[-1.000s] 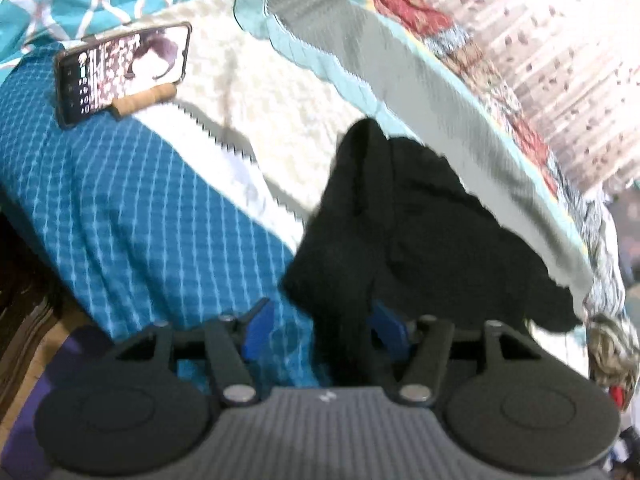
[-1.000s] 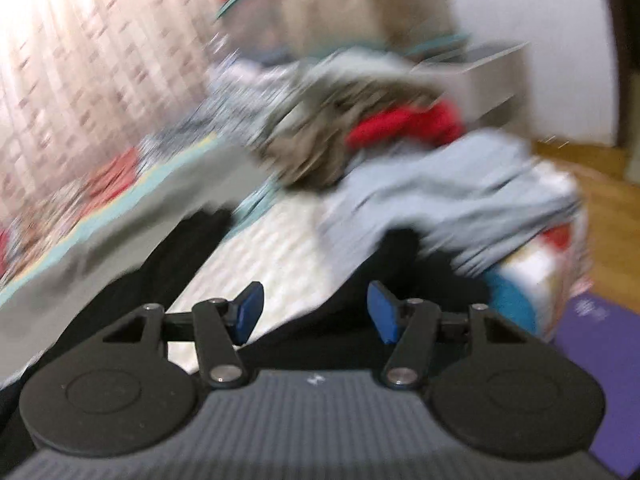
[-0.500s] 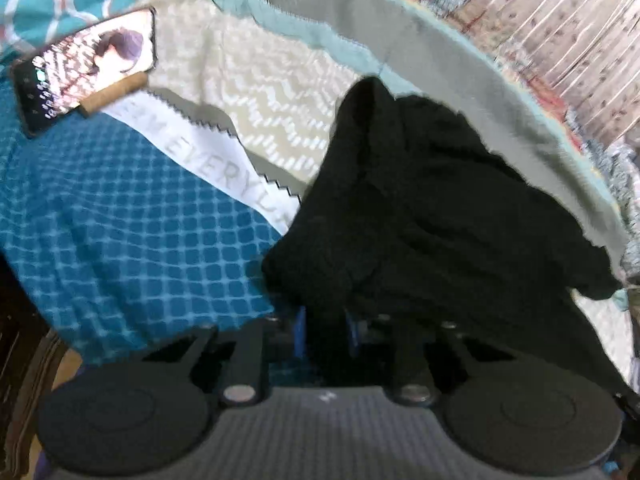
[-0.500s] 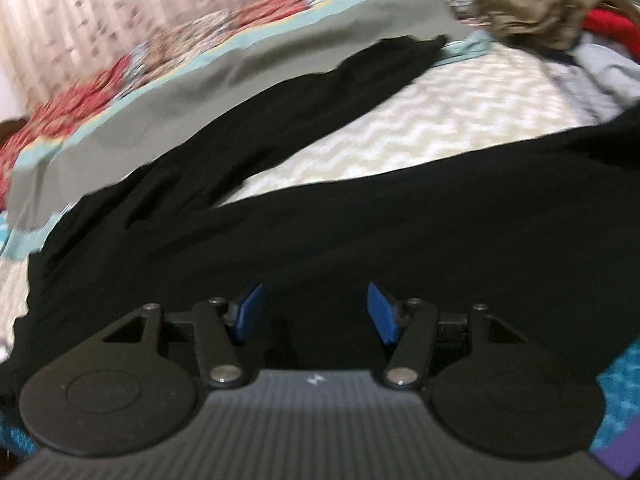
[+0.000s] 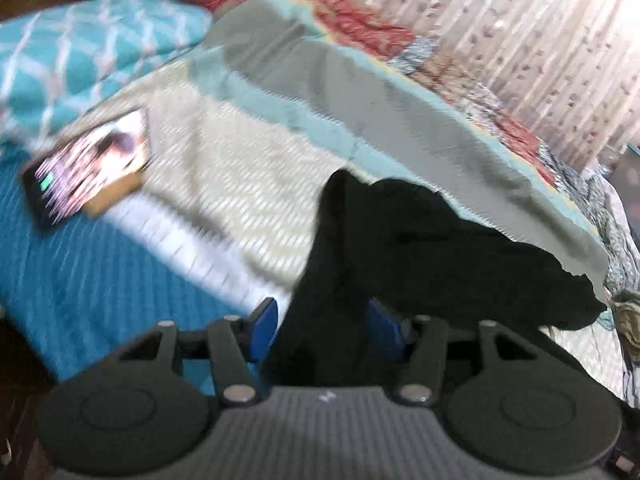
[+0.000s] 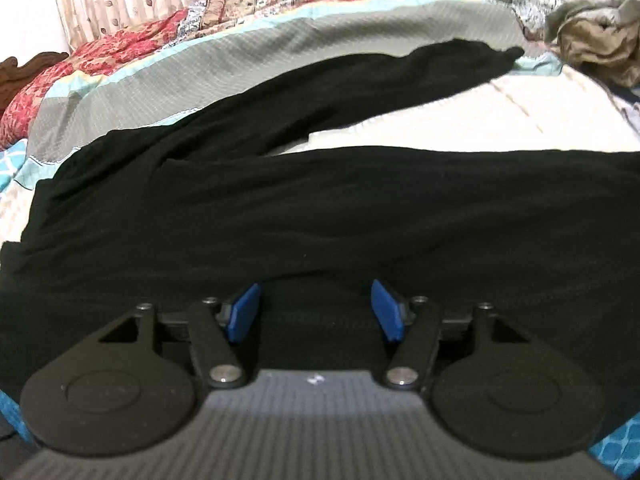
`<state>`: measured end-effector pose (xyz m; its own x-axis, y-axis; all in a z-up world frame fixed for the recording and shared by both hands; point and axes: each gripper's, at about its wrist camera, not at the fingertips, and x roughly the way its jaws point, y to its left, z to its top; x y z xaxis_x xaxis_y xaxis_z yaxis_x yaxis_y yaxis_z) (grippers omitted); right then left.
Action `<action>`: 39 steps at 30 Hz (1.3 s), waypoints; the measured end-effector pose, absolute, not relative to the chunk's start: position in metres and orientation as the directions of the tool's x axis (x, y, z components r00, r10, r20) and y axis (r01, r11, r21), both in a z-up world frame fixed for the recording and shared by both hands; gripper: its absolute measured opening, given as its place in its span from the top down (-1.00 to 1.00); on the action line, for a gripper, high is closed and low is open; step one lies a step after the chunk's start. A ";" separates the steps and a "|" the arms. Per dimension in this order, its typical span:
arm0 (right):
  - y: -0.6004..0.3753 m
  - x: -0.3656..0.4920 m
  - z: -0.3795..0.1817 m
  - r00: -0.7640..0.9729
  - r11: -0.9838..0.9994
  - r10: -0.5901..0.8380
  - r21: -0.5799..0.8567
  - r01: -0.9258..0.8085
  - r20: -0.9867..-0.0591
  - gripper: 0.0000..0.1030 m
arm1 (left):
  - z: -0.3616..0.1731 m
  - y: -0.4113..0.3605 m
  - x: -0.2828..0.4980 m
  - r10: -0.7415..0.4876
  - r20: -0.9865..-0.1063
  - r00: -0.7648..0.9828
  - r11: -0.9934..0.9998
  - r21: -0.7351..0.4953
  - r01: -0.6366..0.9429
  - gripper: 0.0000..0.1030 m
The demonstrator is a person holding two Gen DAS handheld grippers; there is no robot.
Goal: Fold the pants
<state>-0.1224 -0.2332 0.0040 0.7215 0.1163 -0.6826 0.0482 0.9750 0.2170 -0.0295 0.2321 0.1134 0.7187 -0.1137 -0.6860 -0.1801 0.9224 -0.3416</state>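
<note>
Left gripper (image 5: 322, 326): jaws apart, just been opening; a fold of the pants (image 5: 420, 248) lies between the pads, seemingly loose, though blur hides any contact.
Pants: black, spread on the bed (image 5: 248, 184), waist toward the left end, two legs running rightward toward the far right corner, long axis across both grippers.
Right gripper (image 6: 316, 308): jaws wide, just been opening, over the near leg (image 6: 360, 208), gripping nothing.
Nearer hand: right for the near leg, left for the waist.
</note>
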 end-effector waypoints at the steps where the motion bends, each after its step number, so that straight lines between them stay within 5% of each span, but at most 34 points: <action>1: -0.233 -0.121 0.005 0.723 0.974 0.114 0.219 0.053 -0.681 -0.27 | 0.113 0.227 -0.018 -0.120 -0.682 0.721 0.934 -0.324 -0.150 -0.04; 6: -0.241 -0.116 0.006 0.717 0.962 0.146 0.267 0.058 -0.682 -0.27 | 0.080 0.200 0.048 -0.130 -0.744 0.656 0.978 -0.206 -0.040 -0.07; 8: -0.241 -0.119 0.005 0.713 0.960 0.150 0.272 0.059 -0.685 -0.27 | 0.065 0.193 0.061 -0.150 -0.776 0.612 0.979 -0.203 -0.017 0.13; 9: -0.241 -0.118 0.005 0.709 0.961 0.150 0.271 0.060 -0.689 -0.26 | 0.058 0.191 0.062 -0.163 -0.788 0.594 0.979 -0.205 -0.004 0.61; 10: -0.240 -0.116 0.007 0.704 0.961 0.149 0.270 0.062 -0.694 -0.26 | 0.055 0.188 0.063 -0.158 -0.796 0.584 0.981 -0.195 -0.001 0.66; 15: -0.244 -0.120 0.025 0.746 0.945 0.171 0.320 0.060 -0.643 -0.25 | 0.078 0.196 0.031 -0.053 -0.737 0.673 0.989 -0.132 -0.068 0.73; 20: -0.236 -0.100 0.006 0.679 0.940 0.213 0.336 0.053 -0.702 -0.26 | 0.046 0.204 0.036 0.039 -0.815 0.578 0.980 -0.082 -0.182 0.70; 24: -0.234 -0.098 0.009 0.672 0.945 0.241 0.327 0.002 -0.700 -0.26 | 0.064 0.192 0.032 0.050 -0.804 0.593 0.990 -0.040 -0.138 0.45; 27: -0.260 -0.092 0.027 0.694 0.920 0.279 0.392 0.005 -0.664 -0.26 | 0.095 0.203 0.028 -0.003 -0.748 0.664 0.985 -0.116 -0.127 -0.07; 30: -0.288 -0.076 0.050 0.746 0.908 0.250 0.417 0.040 -0.617 -0.26 | 0.116 0.208 0.047 0.037 -0.687 0.726 0.984 -0.100 -0.145 -0.21; 33: -0.314 -0.044 0.066 0.777 0.907 0.184 0.409 0.103 -0.603 -0.25 | 0.117 0.205 0.092 0.096 -0.652 0.752 0.988 -0.031 -0.153 -0.70; 39: -0.367 0.049 0.082 0.803 0.888 0.020 0.380 0.260 -0.596 -0.25 | 0.081 0.193 0.176 0.027 -0.700 0.713 0.994 -0.055 -0.092 -0.86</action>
<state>0.0495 -0.3670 0.0817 0.8025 0.0205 -0.5963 0.2600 0.8875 0.3804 0.1763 0.1926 0.0807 0.7133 0.0274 -0.7004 -0.0919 0.9943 -0.0547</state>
